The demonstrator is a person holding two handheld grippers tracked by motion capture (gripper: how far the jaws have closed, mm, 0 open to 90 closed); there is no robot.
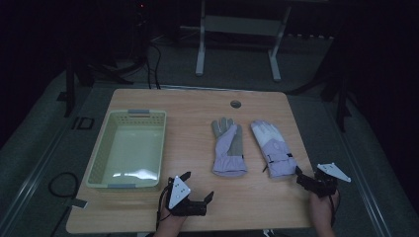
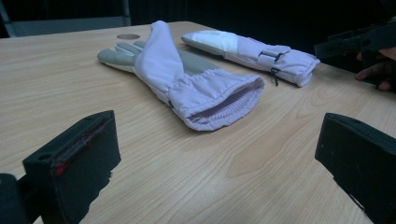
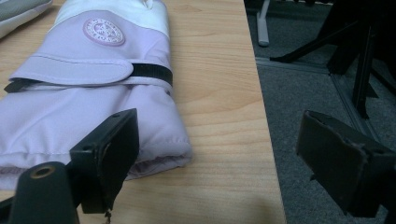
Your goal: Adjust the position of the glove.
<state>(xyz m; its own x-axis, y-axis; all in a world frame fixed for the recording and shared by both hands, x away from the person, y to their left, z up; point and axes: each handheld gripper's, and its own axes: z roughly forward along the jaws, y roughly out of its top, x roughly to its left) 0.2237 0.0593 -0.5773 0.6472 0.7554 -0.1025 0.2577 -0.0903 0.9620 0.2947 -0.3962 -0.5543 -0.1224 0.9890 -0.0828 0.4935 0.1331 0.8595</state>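
Observation:
Two lilac gloves lie side by side on the wooden table [image 1: 188,108]. The left glove [image 1: 228,146] [image 2: 187,79] shows its grey palm, with the cuff toward me. The right glove [image 1: 274,148] [image 3: 93,88] [image 2: 252,51] lies back up, with a round badge and a black strap. My left gripper [image 1: 198,186] [image 2: 215,163] stands open near the front edge, short of the left glove's cuff, with nothing between its jaws. My right gripper [image 1: 300,177] [image 3: 229,158] is open at the right glove's cuff corner. Its left jaw is beside the cuff, and the gap spans the table's right edge.
A pale, empty plastic basket [image 1: 106,143] stands at the table's left. A round cable hole [image 1: 235,104] sits near the far edge. Grey carpet [image 3: 317,93] and dark stand legs lie past the right edge. A white desk frame [image 1: 237,29] stands behind.

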